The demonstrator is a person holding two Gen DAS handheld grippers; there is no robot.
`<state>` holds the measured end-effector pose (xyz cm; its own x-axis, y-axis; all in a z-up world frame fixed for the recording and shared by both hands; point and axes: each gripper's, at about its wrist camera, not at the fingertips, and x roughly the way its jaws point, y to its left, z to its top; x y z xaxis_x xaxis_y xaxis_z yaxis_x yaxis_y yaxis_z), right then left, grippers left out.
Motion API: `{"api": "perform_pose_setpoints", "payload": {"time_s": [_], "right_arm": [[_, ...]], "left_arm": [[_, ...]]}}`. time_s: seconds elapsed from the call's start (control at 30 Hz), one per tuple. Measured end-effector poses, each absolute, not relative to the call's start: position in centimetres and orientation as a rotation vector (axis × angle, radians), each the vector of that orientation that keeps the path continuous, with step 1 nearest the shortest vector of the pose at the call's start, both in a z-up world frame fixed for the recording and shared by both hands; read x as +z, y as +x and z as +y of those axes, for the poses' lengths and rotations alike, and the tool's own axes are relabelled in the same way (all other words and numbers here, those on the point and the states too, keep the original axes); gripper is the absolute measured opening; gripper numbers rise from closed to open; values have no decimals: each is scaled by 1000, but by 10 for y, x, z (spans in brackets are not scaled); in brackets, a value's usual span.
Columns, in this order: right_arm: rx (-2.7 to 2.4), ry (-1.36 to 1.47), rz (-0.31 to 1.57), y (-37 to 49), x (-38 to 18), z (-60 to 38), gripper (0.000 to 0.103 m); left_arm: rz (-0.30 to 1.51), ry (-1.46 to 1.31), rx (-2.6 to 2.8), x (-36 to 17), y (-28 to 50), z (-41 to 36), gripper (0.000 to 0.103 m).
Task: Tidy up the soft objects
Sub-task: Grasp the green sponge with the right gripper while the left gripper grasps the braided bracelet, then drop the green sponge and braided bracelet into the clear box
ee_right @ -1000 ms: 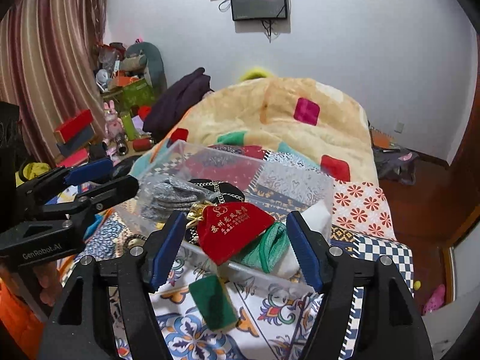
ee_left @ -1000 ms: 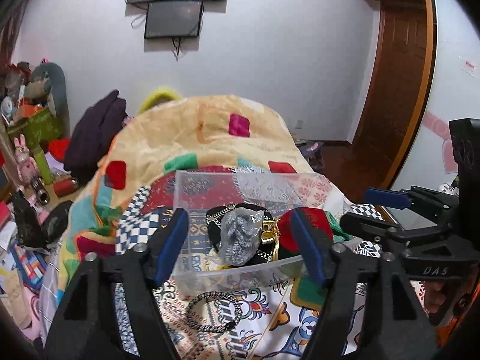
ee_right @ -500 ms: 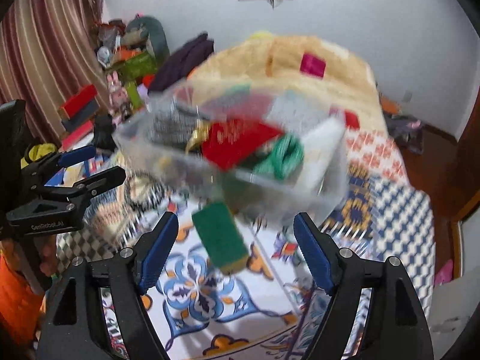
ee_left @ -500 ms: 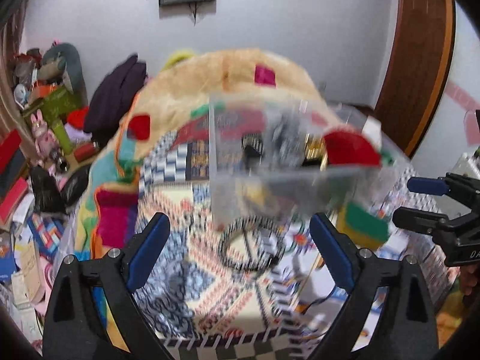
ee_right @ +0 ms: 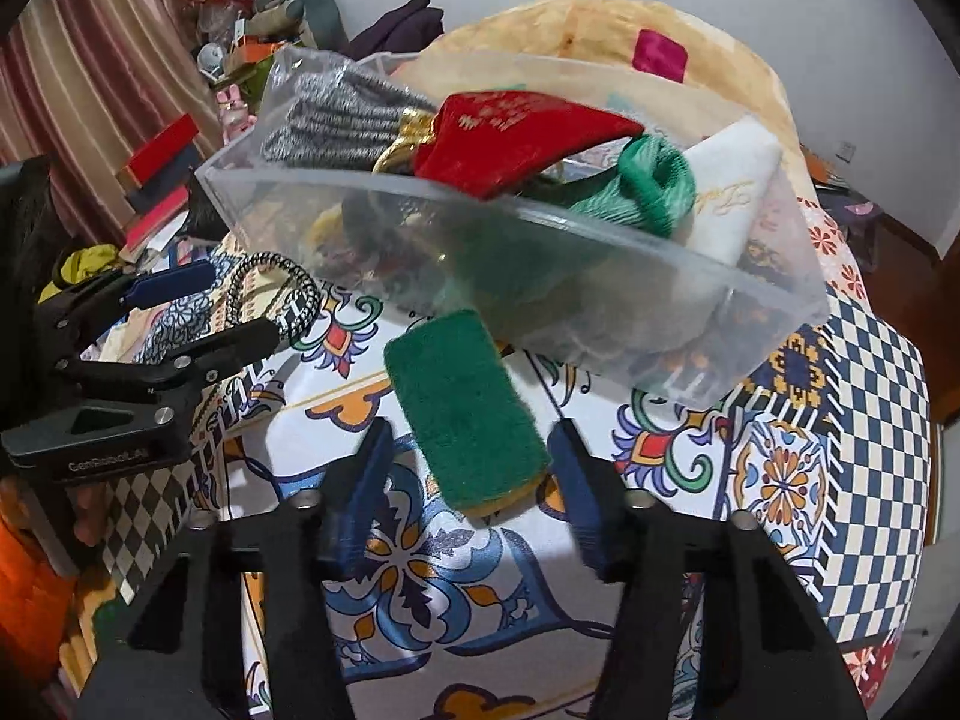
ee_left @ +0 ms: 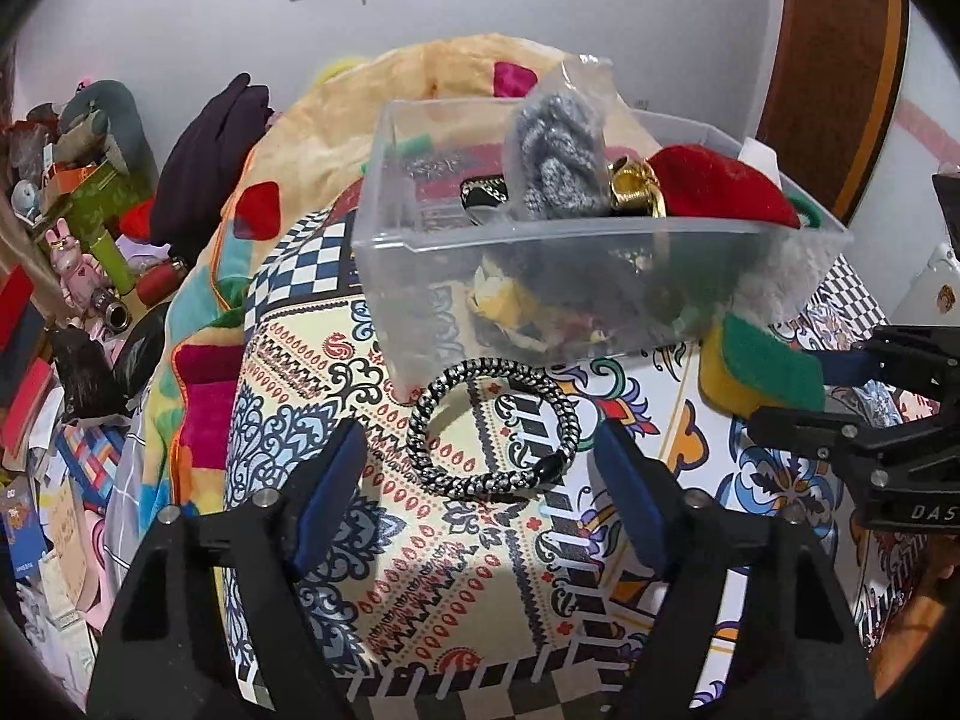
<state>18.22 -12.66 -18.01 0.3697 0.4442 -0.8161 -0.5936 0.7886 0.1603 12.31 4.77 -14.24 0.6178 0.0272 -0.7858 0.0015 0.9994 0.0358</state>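
Note:
A clear plastic bin [ee_left: 600, 276] [ee_right: 600, 300] sits on the patterned cloth, holding a grey knit item in a bag [ee_left: 558, 156] [ee_right: 342, 114], a red velvet pouch [ee_left: 720, 186] [ee_right: 516, 132], a green knit piece [ee_right: 654, 186] and a white cloth [ee_right: 732, 192]. A black-and-white braided loop [ee_left: 492, 429] [ee_right: 282, 294] lies in front of the bin, between my open left gripper's [ee_left: 480, 492] fingers. A green-and-yellow sponge [ee_right: 465, 408] [ee_left: 762, 366] lies between my open right gripper's [ee_right: 474, 480] fingers. Neither gripper holds anything.
The patterned cloth [ee_left: 480, 570] covers a raised surface with a near edge close below the grippers. A yellow blanket [ee_left: 360, 96] lies behind the bin. Clutter of toys and boxes [ee_left: 78, 240] fills the left side. A wooden door [ee_left: 828, 60] stands at right.
Both grippers have drawn back and lowered from the bin toward the cloth. The left now frames the braided loop, the right now frames the sponge. Both jaws stay open.

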Motion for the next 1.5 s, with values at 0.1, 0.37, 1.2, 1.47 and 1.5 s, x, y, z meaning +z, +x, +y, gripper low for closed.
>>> {"api": "perform_pose_setpoints", "payload": {"time_s": [0.1,0.37,1.2,1.47,1.5], "right_arm": [[676,-170,994,180,-181,-126,33],[686,-155,925,171,-165,-136,32],[630,-93,626,188,-77,-146,31],[582,-70,672,220,-89,-142,31],[575,-74,680,222,-92,-141,31]], "left_arm": [[927,32,2,-145,125,47,59],[931,1,-32,-145,120,48,18],[586,-53,-121,-27,124,37,15],[663,-71,-199,-40,170,26,15],[685,-73,-205,-47,177,23,15]]}}
